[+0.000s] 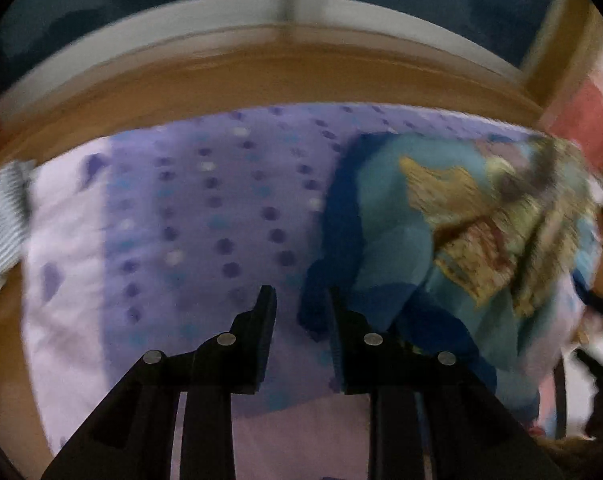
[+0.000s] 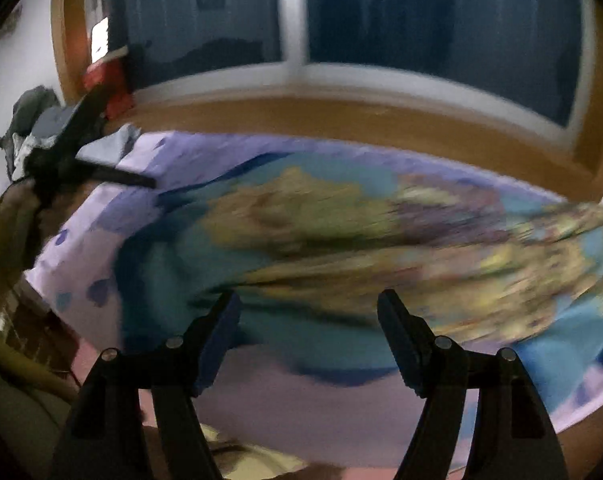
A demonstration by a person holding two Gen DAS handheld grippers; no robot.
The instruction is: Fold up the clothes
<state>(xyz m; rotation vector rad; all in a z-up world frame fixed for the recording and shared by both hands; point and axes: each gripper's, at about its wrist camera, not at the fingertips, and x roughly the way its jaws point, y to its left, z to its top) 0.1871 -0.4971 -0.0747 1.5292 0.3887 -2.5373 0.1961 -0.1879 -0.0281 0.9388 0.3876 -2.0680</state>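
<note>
On the lilac dotted bedsheet (image 1: pixel 205 216), below a wooden sill (image 1: pixel 261 76) and a dark window (image 2: pixel 421 12), lay the blue patterned garment (image 1: pixel 433 240). It was bunched and rumpled, not flat; the gold-and-blue printed part (image 2: pixel 341 232) was heaped over the plain teal part. No crisp fold line or squared-off edge could be made out, though motion blur hid fine detail in both views.

Left gripper (image 1: pixel 301 300): jaws narrowly parted, nothing between them. Its tips sat over the sheet just beside the garment's dark blue edge; whether one finger touched the cloth could not be told.

Right gripper (image 2: pixel 307 304): jaws spread wide, released, no cloth pinched. It pointed down at the teal near edge of the garment. The left tool showed in this view at the far left, over the sheet's corner.

A grey striped cloth (image 1: pixel 1 220) lay at the sheet's left margin, apart from the blue piece; its state was unclear.

Judgement: folding of this garment looked early or mid-way. With both tools empty, the piece appeared just set down or awaiting a fresh grasp. Left to do, as far as shown: spread it flat, make the folds, square it up.
</note>
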